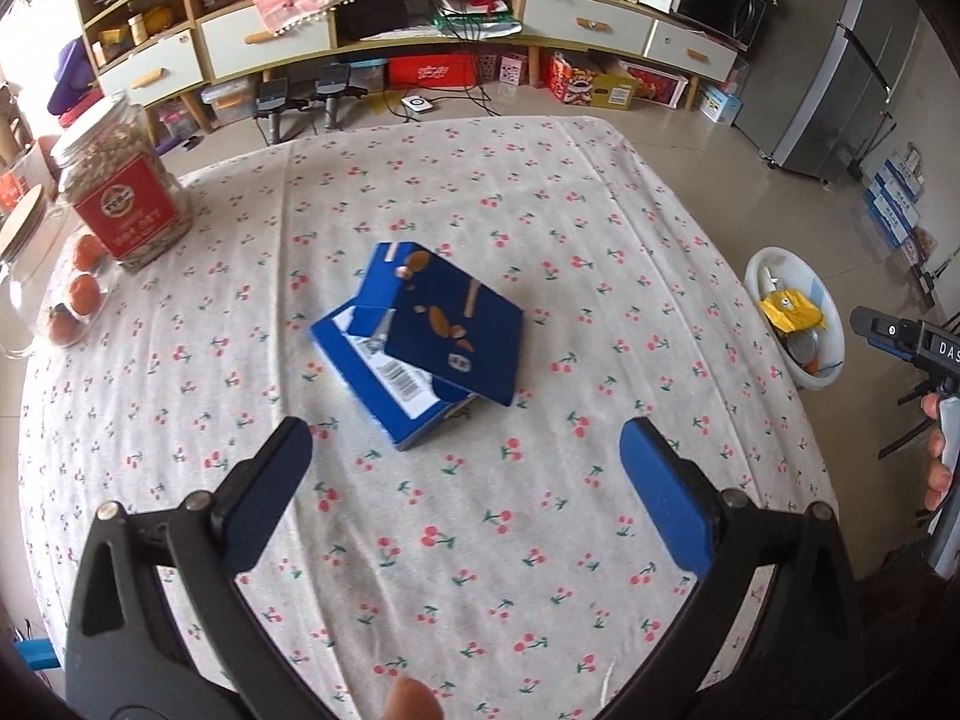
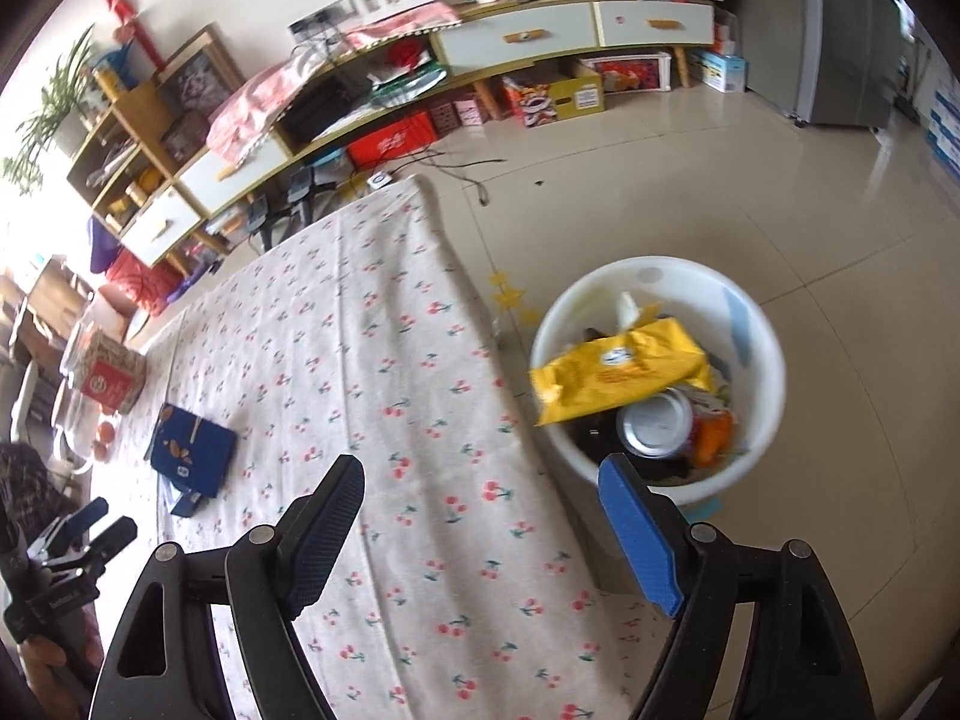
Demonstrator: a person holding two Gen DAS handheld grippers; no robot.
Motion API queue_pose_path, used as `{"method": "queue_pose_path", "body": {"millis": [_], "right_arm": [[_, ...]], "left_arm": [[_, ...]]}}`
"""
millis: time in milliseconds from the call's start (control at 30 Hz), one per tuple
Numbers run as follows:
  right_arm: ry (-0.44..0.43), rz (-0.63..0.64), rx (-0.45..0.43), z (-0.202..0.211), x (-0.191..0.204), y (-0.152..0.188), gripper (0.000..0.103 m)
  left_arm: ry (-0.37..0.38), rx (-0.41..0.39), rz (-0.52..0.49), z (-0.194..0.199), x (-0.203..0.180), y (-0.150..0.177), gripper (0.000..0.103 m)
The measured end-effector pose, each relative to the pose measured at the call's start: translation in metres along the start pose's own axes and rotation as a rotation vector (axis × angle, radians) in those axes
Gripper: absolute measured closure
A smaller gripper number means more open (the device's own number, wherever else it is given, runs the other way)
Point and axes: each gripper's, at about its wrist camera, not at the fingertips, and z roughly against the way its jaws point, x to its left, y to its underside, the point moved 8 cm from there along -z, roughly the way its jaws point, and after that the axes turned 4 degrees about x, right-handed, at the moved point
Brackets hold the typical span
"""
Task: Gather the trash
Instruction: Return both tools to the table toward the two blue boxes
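Lying flat: blue carton (image 1: 420,342) | torn open | on tablecloth (image 1: 540,540)

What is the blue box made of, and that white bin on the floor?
The blue box looks like thin printed cardboard: flat folded panels, a barcode label, a slightly glossy face. The white bin is probably plastic: smooth, evenly coloured walls with a soft shine.

Matt cotton-like tablecloth (image 1: 480,540) with cherry print; glossy blue cardboard box (image 1: 456,336); clear plastic jar (image 1: 123,180) with red paper label; smooth white plastic bin (image 2: 762,324); shiny yellow foil wrapper (image 2: 618,372); polished floor tiles (image 2: 720,180)
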Motion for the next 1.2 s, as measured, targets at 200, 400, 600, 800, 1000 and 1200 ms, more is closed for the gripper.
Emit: {"method": "queue_pose_path", "body": {"millis": [200,400,600,800,1000,1200], "right_arm": [[0.001,0.098,0.035,-0.02,0.055,0.002,0.02],[-0.02,0.196,0.078,-0.045,0.114,0.009,0.02],[-0.036,0.329,0.105,-0.068,0.173,0.014,0.02],[-0.049,0.482,0.125,-0.093,0.23,0.027,0.019],[-0.05,0.619,0.128,-0.112,0.269,0.035,0.019],[-0.066,0.787,0.113,-0.131,0.3,0.035,0.019]], "left_arm": [[-0.102,0.003,0.076,0.003,0.054,0.008,0.001],[-0.126,0.03,0.203,0.001,0.107,0.025,0.001],[-0.152,0.03,0.298,0.008,0.142,0.039,0.001],[-0.156,0.031,0.391,0.015,0.17,0.054,0.001],[-0.148,0.028,0.411,0.02,0.179,0.059,0.001],[-0.114,0.015,0.415,0.024,0.178,0.054,0.001]]}}
